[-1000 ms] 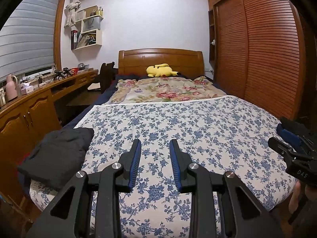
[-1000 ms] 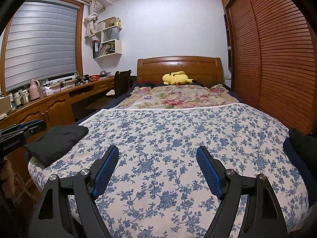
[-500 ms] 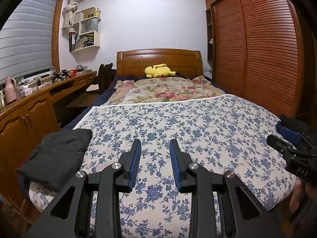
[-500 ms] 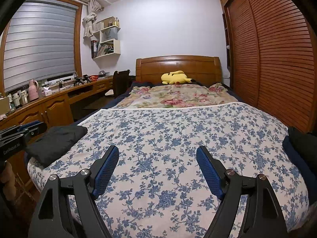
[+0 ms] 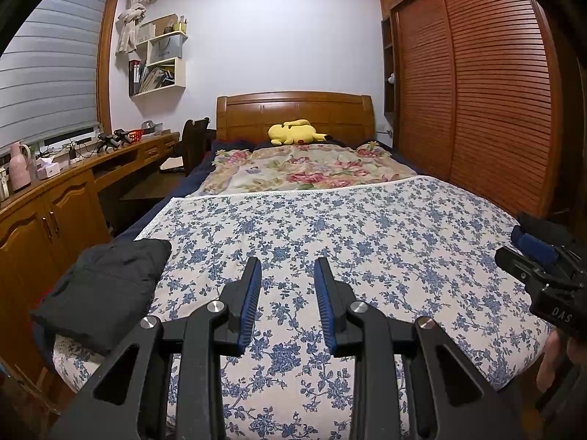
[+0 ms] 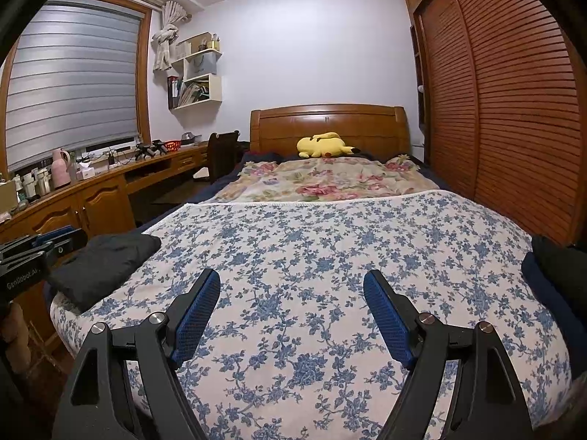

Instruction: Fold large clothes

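A folded black garment [image 5: 101, 286] [image 6: 104, 264] lies on the near left corner of the bed, on the blue-flowered sheet [image 5: 348, 242] [image 6: 323, 256]. My left gripper [image 5: 288, 267] hovers over the sheet just right of that garment, its jaws a narrow gap apart with nothing between them. My right gripper [image 6: 291, 280] hangs over the foot of the bed, jaws wide and empty. More dark cloth [image 6: 561, 271] sits at the bed's right edge. In the left wrist view the right gripper [image 5: 539, 267] shows at the right edge.
A wooden desk and cabinets [image 5: 47, 212] run along the left wall. A slatted wardrobe [image 5: 477, 91] fills the right wall. A flowered quilt [image 5: 312, 168] and a yellow plush toy [image 5: 293, 134] lie near the headboard. A chair [image 6: 222, 154] stands by the desk.
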